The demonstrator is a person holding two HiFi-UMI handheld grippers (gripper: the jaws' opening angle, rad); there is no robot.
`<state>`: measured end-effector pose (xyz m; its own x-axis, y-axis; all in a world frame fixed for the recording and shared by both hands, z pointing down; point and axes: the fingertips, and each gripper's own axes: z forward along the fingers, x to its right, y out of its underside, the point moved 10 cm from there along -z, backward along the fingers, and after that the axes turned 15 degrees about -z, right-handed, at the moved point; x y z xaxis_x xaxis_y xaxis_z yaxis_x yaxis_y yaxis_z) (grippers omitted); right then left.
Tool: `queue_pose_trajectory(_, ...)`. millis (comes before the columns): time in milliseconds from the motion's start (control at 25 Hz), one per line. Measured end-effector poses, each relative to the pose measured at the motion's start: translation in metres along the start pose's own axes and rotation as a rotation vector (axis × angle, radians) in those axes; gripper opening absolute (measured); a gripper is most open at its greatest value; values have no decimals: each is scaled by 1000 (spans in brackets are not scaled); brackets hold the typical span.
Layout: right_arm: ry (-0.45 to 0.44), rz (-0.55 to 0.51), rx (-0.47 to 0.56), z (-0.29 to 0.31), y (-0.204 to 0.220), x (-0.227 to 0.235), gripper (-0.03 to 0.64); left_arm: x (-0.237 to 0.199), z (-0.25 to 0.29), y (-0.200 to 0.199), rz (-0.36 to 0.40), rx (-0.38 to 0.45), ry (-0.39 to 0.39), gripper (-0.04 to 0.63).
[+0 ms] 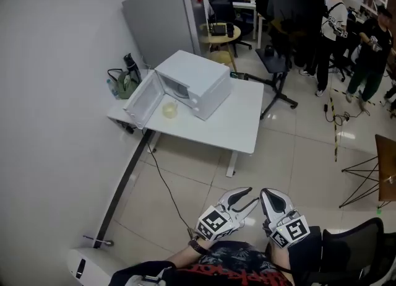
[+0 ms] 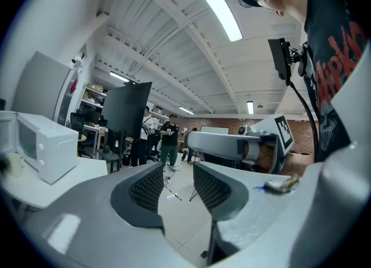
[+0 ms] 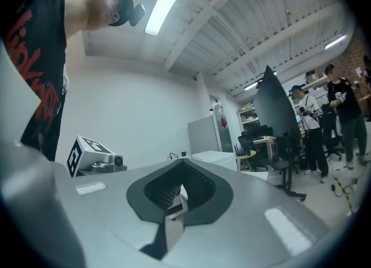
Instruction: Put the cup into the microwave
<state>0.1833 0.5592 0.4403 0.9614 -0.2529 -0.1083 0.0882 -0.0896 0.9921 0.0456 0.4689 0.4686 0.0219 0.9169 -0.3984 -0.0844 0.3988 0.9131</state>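
Observation:
A white microwave [image 1: 197, 82] stands on a white table [image 1: 235, 124] across the room, its door [image 1: 144, 100] swung open to the left. A pale cup [image 1: 169, 109] sits on the table in front of the open cavity. Both grippers are held close to my body, far from the table. My left gripper [image 1: 246, 199] is open with nothing between its jaws. My right gripper [image 1: 267, 198], beside it, looks shut and empty. The left gripper view shows the microwave [image 2: 43, 145] and cup [image 2: 11, 165] at far left, beyond my left gripper [image 2: 177, 174].
A grey cabinet [image 1: 162, 21] stands behind the table, with a green bag [image 1: 125, 85] at the table's left end. A cable [image 1: 166, 186] trails over the tiled floor. Office chairs [image 1: 275, 62] and people [image 1: 334, 25] fill the far right. A black chair [image 1: 359, 247] is at my right.

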Motion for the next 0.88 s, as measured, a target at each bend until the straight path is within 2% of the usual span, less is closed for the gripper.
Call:
queue_pose_trajectory(200,-71,-28,11,79,-4,23,0,-62,-9,-33,14,37,-68,163)
queue_pose_trajectory(400,-171,-64,11,158,-5,23,0,-123,-34,-55,18,28,-194,163)
queue_pose_trajectory(880,-375,-12,-46,292,15,35,0,-226,-80,-80,-79,86,-445,163)
